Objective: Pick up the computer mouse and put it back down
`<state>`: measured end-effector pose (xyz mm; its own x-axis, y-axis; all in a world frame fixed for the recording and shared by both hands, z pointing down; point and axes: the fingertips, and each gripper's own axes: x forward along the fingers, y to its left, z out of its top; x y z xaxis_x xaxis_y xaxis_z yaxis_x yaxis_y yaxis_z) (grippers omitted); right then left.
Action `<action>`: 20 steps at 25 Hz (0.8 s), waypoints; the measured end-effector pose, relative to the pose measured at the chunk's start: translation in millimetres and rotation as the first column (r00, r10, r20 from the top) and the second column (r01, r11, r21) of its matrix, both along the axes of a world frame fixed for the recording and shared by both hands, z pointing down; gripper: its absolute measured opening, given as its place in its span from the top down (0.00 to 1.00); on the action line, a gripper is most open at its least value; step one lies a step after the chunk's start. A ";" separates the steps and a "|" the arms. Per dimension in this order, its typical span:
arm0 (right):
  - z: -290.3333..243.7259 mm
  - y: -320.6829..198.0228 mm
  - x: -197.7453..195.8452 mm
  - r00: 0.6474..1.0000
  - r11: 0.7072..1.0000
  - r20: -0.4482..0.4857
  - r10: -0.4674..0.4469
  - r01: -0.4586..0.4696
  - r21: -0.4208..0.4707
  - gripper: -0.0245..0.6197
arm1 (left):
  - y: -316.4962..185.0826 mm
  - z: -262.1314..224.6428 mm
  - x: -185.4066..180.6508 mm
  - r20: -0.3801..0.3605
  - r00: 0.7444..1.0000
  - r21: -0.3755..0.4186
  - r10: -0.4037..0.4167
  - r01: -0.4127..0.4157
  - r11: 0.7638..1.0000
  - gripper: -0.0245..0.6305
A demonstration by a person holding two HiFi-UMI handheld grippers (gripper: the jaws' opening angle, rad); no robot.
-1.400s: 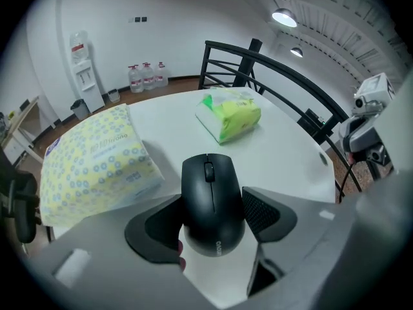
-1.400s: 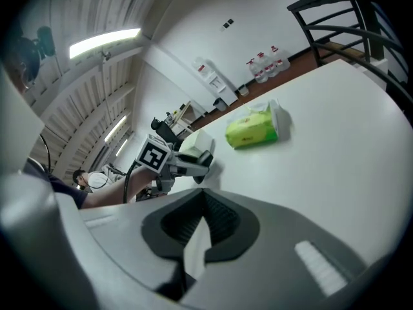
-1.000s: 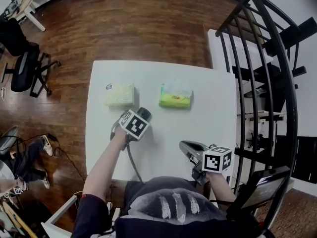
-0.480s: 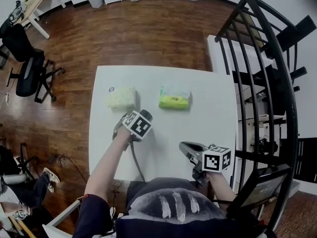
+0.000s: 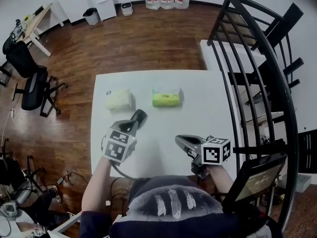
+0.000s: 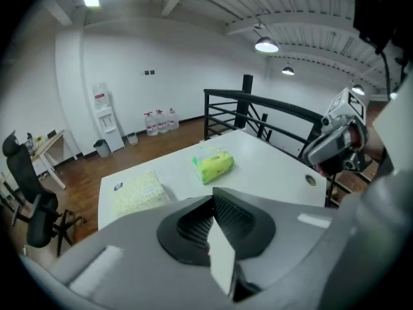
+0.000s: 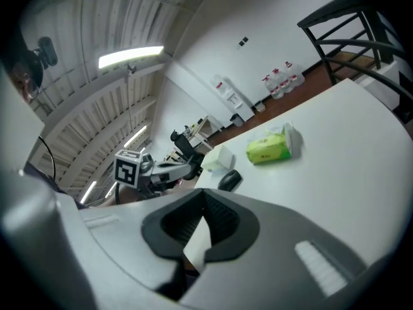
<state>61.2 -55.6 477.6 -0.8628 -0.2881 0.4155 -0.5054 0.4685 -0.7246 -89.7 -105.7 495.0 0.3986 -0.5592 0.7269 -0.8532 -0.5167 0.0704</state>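
Left gripper: jaws just closed, empty, hovering near computer mouse on white table. Right gripper: jaws together, empty.

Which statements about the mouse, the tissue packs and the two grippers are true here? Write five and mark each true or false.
1. The computer mouse lies on the white table, held by neither gripper. True.
2. The left gripper grips the mouse. False: its jaws have just closed, with nothing between them.
3. The green tissue pack and the pale yellow pack lie apart on the table. True.
4. Three tissue packs lie on the table. False: there are two.
5. The right gripper has its jaws wide open. False: they are together and empty.
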 end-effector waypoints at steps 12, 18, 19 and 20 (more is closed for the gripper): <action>-68.9 58.3 15.3 0.985 0.994 0.166 -0.057 0.040 0.103 0.95 | 150.7 -83.8 37.0 -0.306 0.943 0.019 -0.134 0.147 0.989 0.94; -71.2 75.4 4.9 0.982 0.994 0.183 -0.044 0.024 0.110 0.95 | 175.9 -78.5 27.1 -0.345 0.929 0.003 -0.137 0.147 0.989 0.94; -70.5 77.9 1.3 0.983 0.993 0.178 -0.042 0.022 0.112 0.95 | 178.3 -77.3 23.5 -0.347 0.928 0.004 -0.134 0.145 0.989 0.94; -69.4 80.3 -2.6 0.984 0.993 0.171 -0.040 0.021 0.113 0.95 | 180.7 -76.8 19.6 -0.347 0.929 0.007 -0.129 0.140 0.990 0.94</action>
